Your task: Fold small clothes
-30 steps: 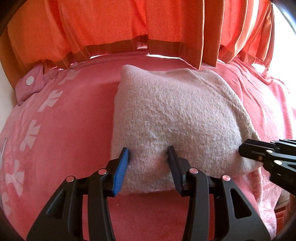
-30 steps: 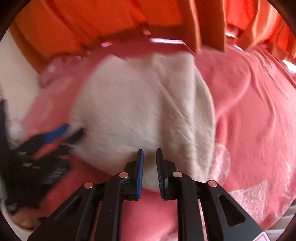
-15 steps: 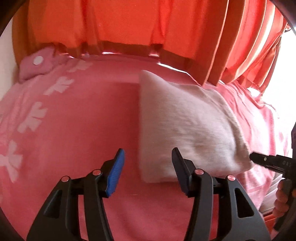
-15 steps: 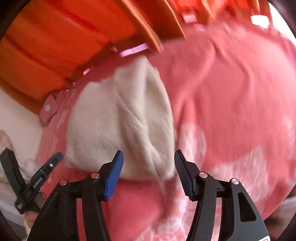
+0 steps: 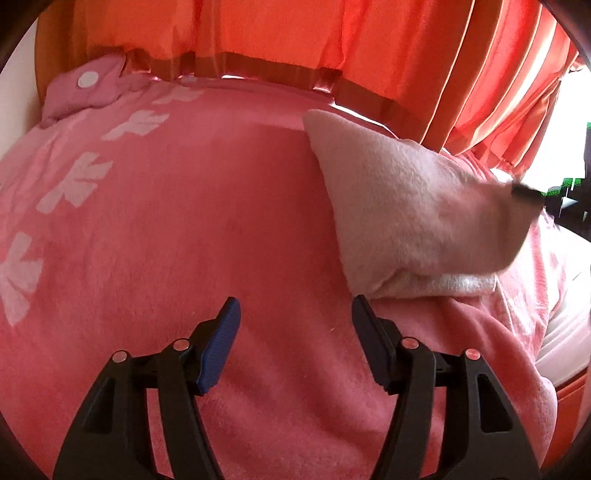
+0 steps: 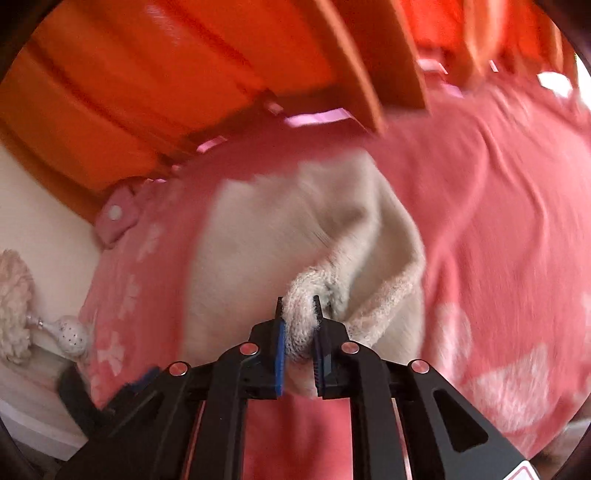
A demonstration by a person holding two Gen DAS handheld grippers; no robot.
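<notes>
pink blanket, white bows | orange curtain behind | fluffy white toy at wall

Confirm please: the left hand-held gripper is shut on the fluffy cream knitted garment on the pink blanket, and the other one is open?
Sides are swapped. The right wrist view shows the right hand-held gripper shut on the fluffy cream knitted garment; the left hand-held gripper is open above the pink blanket.

folded cream knit garment, corner lifted

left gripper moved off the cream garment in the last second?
Yes. The left gripper, open, now sits left of the cream garment, over bare pink blanket; it straddled the garment's near edge before.
</notes>
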